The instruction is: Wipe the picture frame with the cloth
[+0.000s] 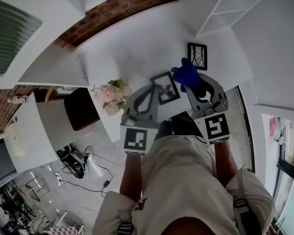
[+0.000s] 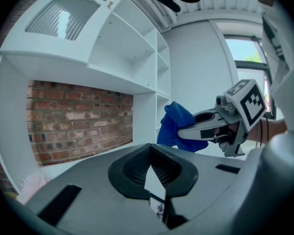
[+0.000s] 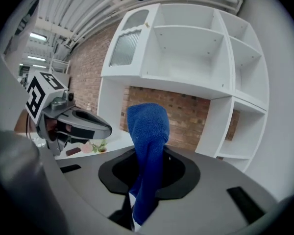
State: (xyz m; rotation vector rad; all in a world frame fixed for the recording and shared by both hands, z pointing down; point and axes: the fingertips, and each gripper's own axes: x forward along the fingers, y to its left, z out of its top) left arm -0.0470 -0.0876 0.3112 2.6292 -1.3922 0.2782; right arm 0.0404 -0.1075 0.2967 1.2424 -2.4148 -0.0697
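Observation:
A small black picture frame is held up in front of the white wall, with my left gripper shut on its left edge. Between the jaws in the left gripper view, only a thin sliver of the frame shows. Just to the frame's right, my right gripper is shut on a blue cloth. In the right gripper view the cloth rises from between the jaws and folds over. The cloth is near the frame's upper right corner; contact is unclear.
A second black-framed picture stands on the white counter to the right. Pink flowers sit to the left, next to a dark brown box. White shelving with a brick back rises behind. Cables lie on the floor.

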